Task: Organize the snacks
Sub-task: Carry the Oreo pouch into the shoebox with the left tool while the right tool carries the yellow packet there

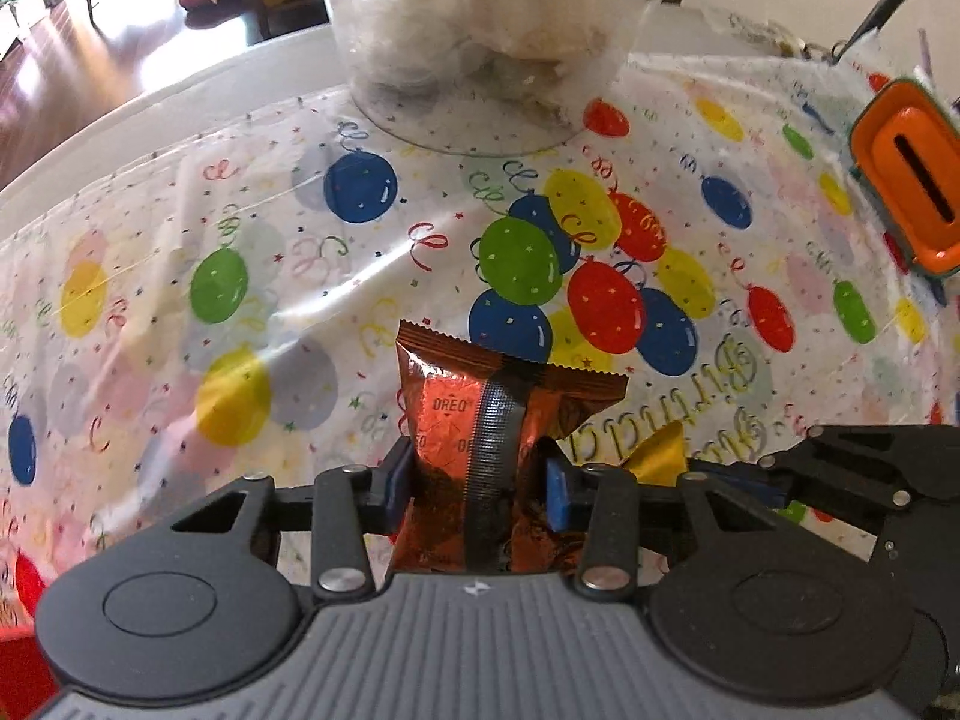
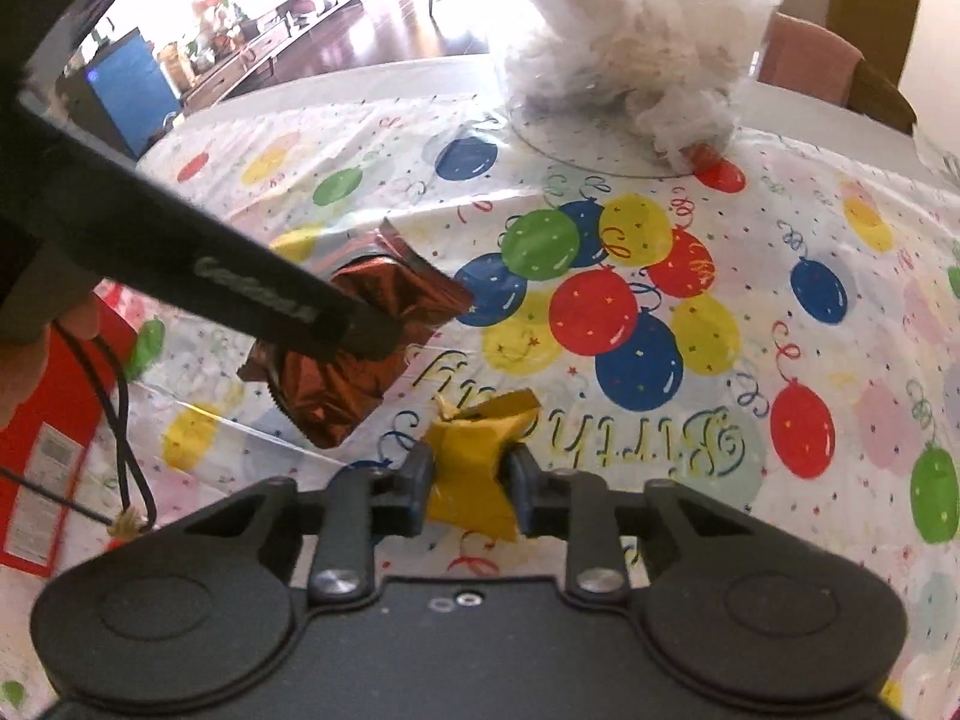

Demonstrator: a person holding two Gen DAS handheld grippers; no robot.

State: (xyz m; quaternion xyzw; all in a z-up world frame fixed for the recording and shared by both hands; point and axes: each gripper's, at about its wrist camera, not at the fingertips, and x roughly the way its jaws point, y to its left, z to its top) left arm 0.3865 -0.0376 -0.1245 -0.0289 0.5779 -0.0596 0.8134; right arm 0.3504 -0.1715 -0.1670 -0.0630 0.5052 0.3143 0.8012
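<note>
A shiny orange-brown Oreo packet [image 1: 474, 414] stands between the blue pads of my left gripper [image 1: 480, 483], which is shut on its lower half. The same packet [image 2: 354, 354] shows in the right wrist view, held by the left gripper's black finger [image 2: 336, 315] over the balloon-print tablecloth [image 2: 780, 312]. My right gripper [image 2: 471, 480] is shut on a small yellow wrapped snack [image 2: 474, 450], squeezed between its pads. That yellow snack [image 1: 657, 456] peeks out beside the right gripper's black body at the right edge of the left wrist view.
A clear plastic tub [image 1: 480, 42] with pale contents stands at the far side of the tablecloth [image 1: 240, 276]. An orange and green object [image 1: 909, 180] lies at the right. A red box [image 2: 42, 420] sits at the left table edge beside a black cord [image 2: 123, 420].
</note>
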